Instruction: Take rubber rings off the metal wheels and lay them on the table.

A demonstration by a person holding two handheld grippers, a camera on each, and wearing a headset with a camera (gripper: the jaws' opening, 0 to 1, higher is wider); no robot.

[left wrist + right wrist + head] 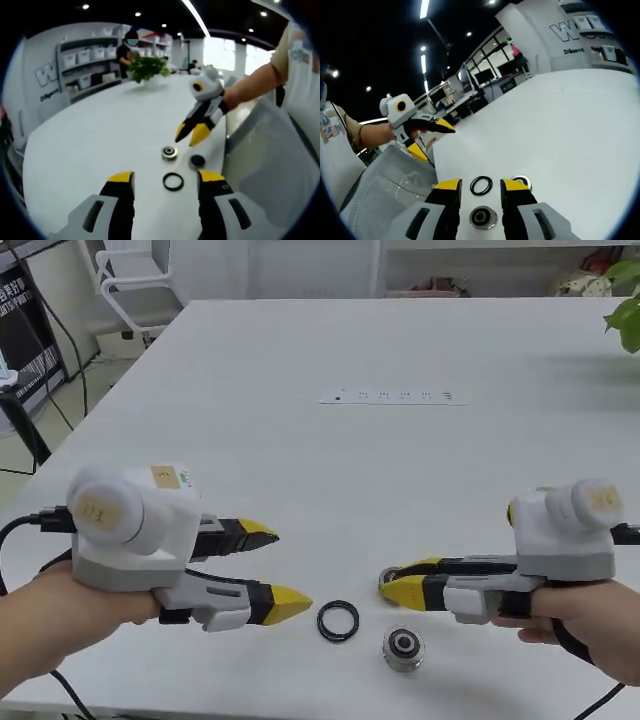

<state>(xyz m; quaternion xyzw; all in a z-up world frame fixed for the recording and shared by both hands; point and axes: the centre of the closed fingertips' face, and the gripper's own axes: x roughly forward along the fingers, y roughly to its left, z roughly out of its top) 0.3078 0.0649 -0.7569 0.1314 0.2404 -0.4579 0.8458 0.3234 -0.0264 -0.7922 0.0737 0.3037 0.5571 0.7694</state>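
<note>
Left gripper [275, 568] jaws spread wide and empty, right gripper [400, 585] jaws parted less and empty too in the head view, with a loose ring [338, 621] flat on the table [400, 470] between their tips, the nearer wheel [403, 647] just beside it, and a white strip [392, 396] and plant [625, 310] well apart. Left gripper view — the farther wheel [169, 152] looks bare metal and the nearer one darker, likely still ringed: soft, light, stretchy rubber, best pinched at the outer rim while the heavier, slick hub is pinned. Right gripper view — both wheels sit close by its jaws, nothing blocking.
</note>
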